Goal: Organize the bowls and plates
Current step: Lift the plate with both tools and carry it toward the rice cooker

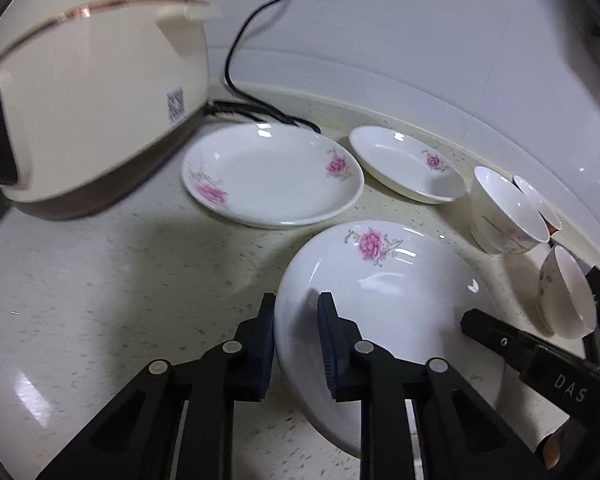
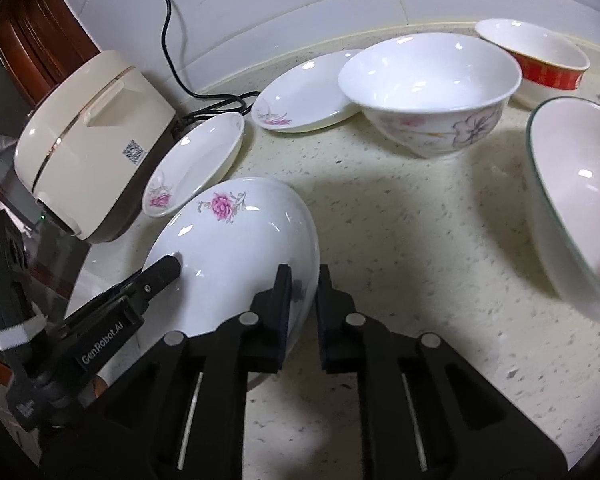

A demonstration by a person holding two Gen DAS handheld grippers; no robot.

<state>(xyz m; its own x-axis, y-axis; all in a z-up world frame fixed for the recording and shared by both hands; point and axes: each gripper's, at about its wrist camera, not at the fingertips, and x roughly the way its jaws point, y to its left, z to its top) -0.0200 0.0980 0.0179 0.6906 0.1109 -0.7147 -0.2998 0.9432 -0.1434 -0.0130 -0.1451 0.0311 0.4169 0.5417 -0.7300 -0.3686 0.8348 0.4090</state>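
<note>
- Your left gripper (image 1: 296, 344) has its jaws pinching the near-left rim of the front plate (image 1: 384, 292), one jaw outside the rim and one over the white inside.
- Your right gripper (image 2: 304, 300) pinches the same front plate (image 2: 236, 264) at its right rim, one jaw on each face of the rim; both grippers hold it at once.
- The front plate sits tilted, its pink flower on the far edge, in front of the rice cooker (image 1: 92, 96) and to its right on the speckled counter (image 1: 120, 280).
- Just right of the rice cooker lies the second plate (image 1: 272, 176), flat on the counter, with two pink flowers on its rim.
- Further right from the rice cooker, beyond the second plate and close to it, lies the third plate (image 1: 408, 166), near the tiled wall (image 1: 380, 40).
- Still further right from the rice cooker stands the flowered bowl (image 2: 432, 88); from the right wrist view you cannot tell if it touches the third plate.
- The red-banded bowl (image 2: 540, 64) stands behind the flowered bowl, furthest from the rice cooker along the wall.
- The green-rimmed bowl (image 2: 576, 204) is at the far right, well apart from the rice cooker, looking tilted.
- A black cord (image 1: 236, 60) runs down the wall to the back of the rice cooker.
</note>
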